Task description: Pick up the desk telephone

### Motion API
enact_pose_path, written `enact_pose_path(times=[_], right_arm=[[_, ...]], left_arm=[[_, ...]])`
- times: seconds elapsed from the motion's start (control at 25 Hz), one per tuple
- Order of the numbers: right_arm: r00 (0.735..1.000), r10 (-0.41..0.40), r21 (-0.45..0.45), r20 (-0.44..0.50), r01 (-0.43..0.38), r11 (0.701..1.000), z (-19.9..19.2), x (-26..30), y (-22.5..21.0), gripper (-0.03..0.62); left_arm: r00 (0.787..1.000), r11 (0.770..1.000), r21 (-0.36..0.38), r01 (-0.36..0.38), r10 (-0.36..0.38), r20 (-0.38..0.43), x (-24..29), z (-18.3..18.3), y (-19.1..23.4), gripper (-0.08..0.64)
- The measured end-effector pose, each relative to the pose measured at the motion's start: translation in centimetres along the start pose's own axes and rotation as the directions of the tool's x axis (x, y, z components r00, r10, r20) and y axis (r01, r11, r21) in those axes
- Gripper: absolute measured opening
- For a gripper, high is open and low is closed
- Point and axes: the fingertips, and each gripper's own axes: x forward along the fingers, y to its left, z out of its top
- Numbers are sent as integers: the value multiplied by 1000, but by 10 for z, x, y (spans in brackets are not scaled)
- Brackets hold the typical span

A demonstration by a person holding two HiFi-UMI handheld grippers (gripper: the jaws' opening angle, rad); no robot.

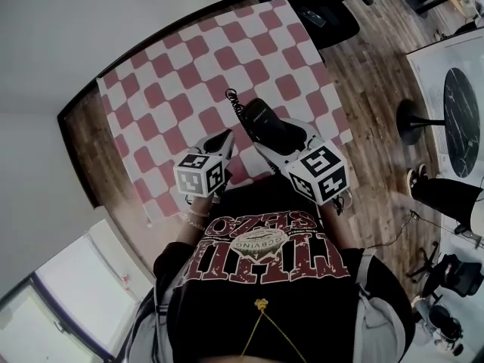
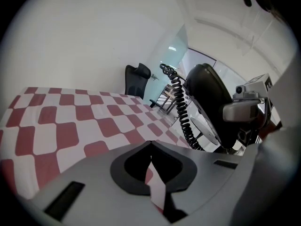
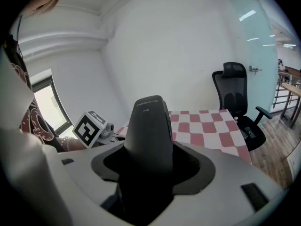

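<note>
Desk telephone [image 1: 265, 119]: clamped in the right gripper [image 1: 274, 136] and apparently lifted clear of the checked surface [image 1: 166, 104]. Its long axis runs 11 to 5 o'clock, with the coiled cord [image 2: 181, 108] hanging. The left gripper [image 1: 225, 136], jaws together and empty, sits just beside at its 8 o'clock.

Head view steeply down; 2 gripper views low across shared checkered table [image 1: 189, 59].
</note>
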Motion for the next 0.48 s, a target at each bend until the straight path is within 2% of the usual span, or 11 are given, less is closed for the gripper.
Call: enact_pose_path(times=[0.24,0.48], right_arm=[[1000,10,-31,11,-10,999,12,-11,7,285],[998,6,-43,66,-3,999,25,-22,12,285]], left_arm=[[1000,1000,-6,-20,19,-16,-1,-4,1,6],[1000,1000,1,-15,15,-19,-1,-4,-3,8]])
